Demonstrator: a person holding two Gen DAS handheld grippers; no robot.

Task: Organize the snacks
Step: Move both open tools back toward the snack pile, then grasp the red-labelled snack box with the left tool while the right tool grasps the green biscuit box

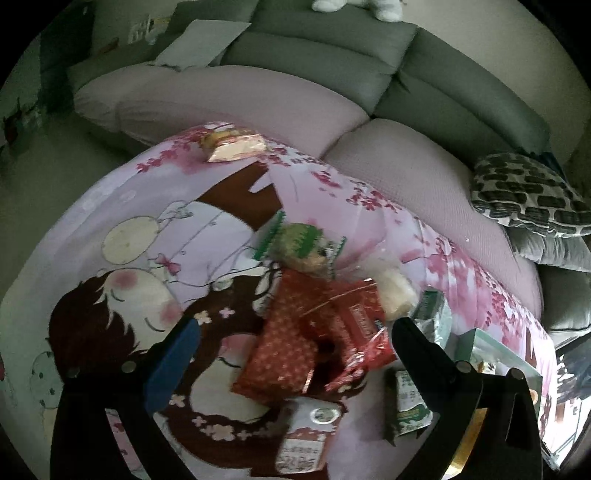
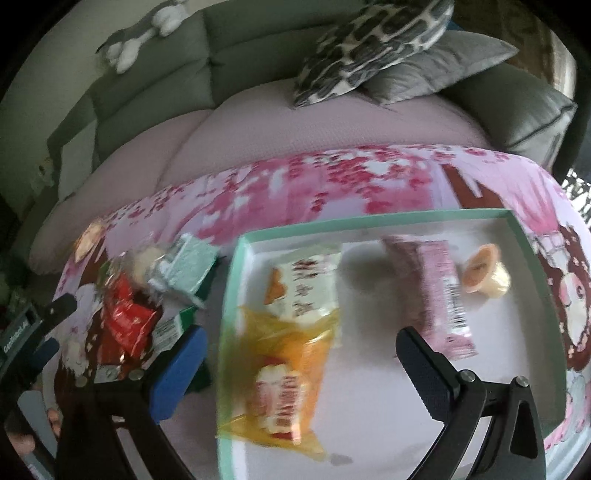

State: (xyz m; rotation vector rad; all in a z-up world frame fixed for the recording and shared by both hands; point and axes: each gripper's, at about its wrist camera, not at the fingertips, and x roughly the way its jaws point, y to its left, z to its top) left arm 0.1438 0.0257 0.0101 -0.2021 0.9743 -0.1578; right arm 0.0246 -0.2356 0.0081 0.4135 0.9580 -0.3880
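Note:
My left gripper [image 1: 295,354] is open above a heap of snacks on the pink cartoon cloth [image 1: 147,236]: red star-print packets [image 1: 284,350], a green-topped snack [image 1: 301,243], a pale puffy bag [image 1: 395,291] and white-green packs [image 1: 408,402]. A gold-pink packet [image 1: 236,146] lies alone at the far edge. My right gripper [image 2: 301,354] is open over the mint-rimmed white tray [image 2: 236,266]. Nothing is between its pads. In the tray lie a yellow-orange packet [image 2: 284,373], a white packet with dark characters [image 2: 306,291], a pink bar [image 2: 439,295] and a jelly cup [image 2: 484,277].
A grey sofa [image 1: 332,48] with lilac seat cushions [image 2: 332,122] runs behind the cloth. Patterned and grey pillows [image 2: 373,62] lie at its right end. The snack heap [image 2: 125,310] sits left of the tray, with the left gripper's fingers [image 2: 48,332] beside it. A plush toy [image 2: 147,33] rests on the sofa back.

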